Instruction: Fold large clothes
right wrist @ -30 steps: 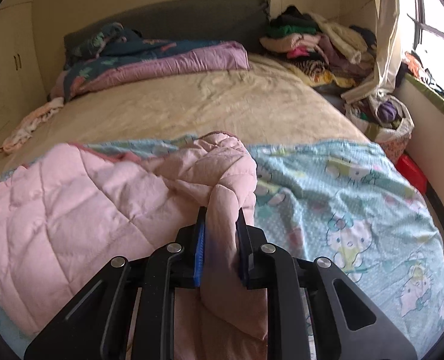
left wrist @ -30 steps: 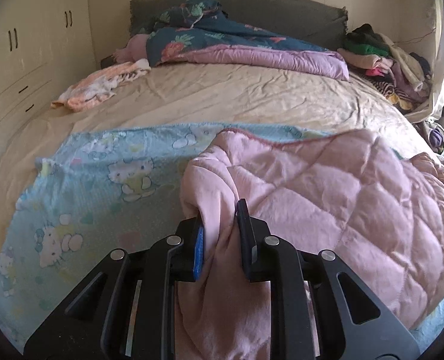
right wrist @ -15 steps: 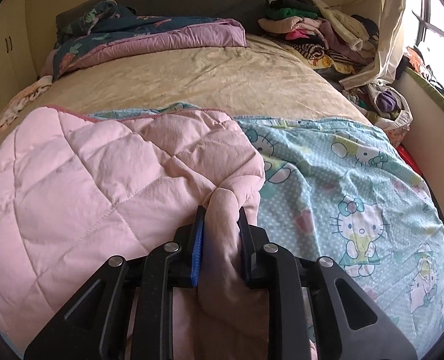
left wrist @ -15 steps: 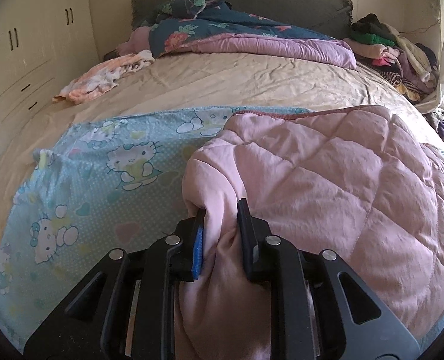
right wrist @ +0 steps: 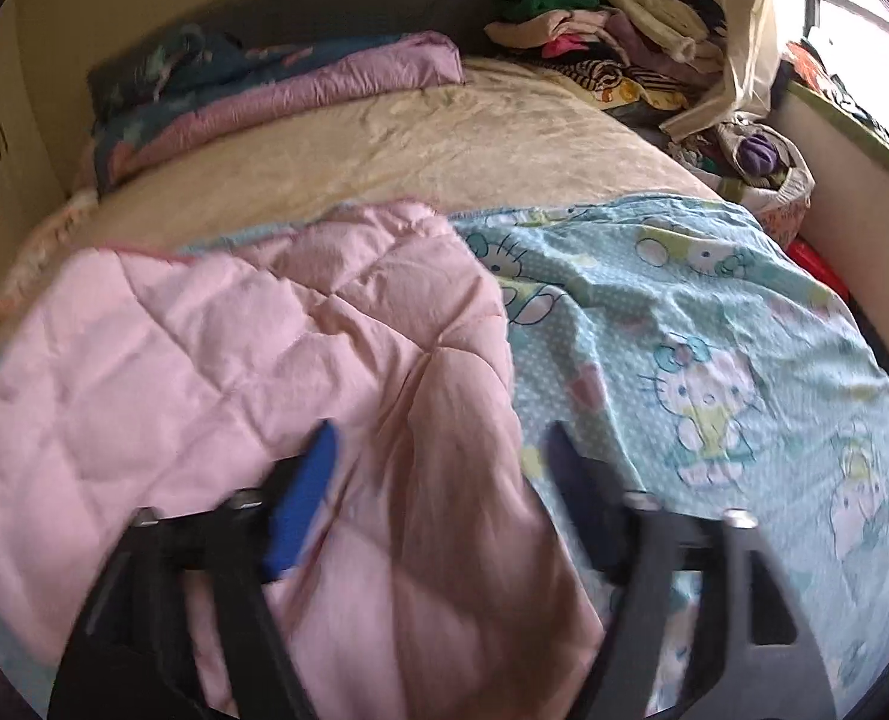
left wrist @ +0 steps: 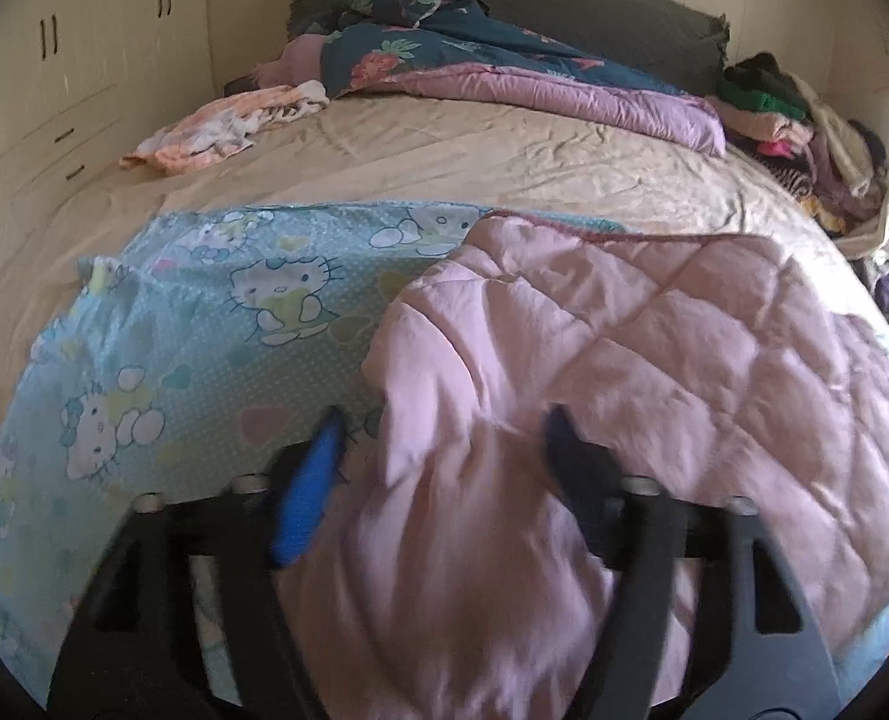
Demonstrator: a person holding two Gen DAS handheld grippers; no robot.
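- The bed (left wrist: 504, 156) carries everything: its beige sheet is bare across the middle, which leaves a broad flat place for folding, while spare bedding and a heap of clothes (right wrist: 600, 18) are pushed to the headboard end and far corner, out of the way.
- The cartoon-cat quilt (left wrist: 216, 324) lies across the near end of the bed, blue printed side up at both outer parts. Its pink quilted underside (left wrist: 654, 360) is turned over the centre, so the near edge appears to be folded away from the person toward the far hem; a thin strip of blue shows beyond the pink edge in both views.
- The two grippers sit at the two near corners of that pink flap, probably because a wide, floppy quilt folds straight only when both corners travel together.
- The left gripper (left wrist: 444, 450) has its jaws spread wide, with a ridge of pink fabric lying loose between them and neither pad pressing on it.
- The right gripper (right wrist: 438, 468) is likewise wide, with the pink corner slack in the gap.
- Compared with a second ago, both pairs of jaws have just been opening: earlier each pinched a bunched ridge of pink cloth, and now that cloth sags free.
- The flap also lies flatter and reaches further up the bed than before, so this fold looks laid down and released.
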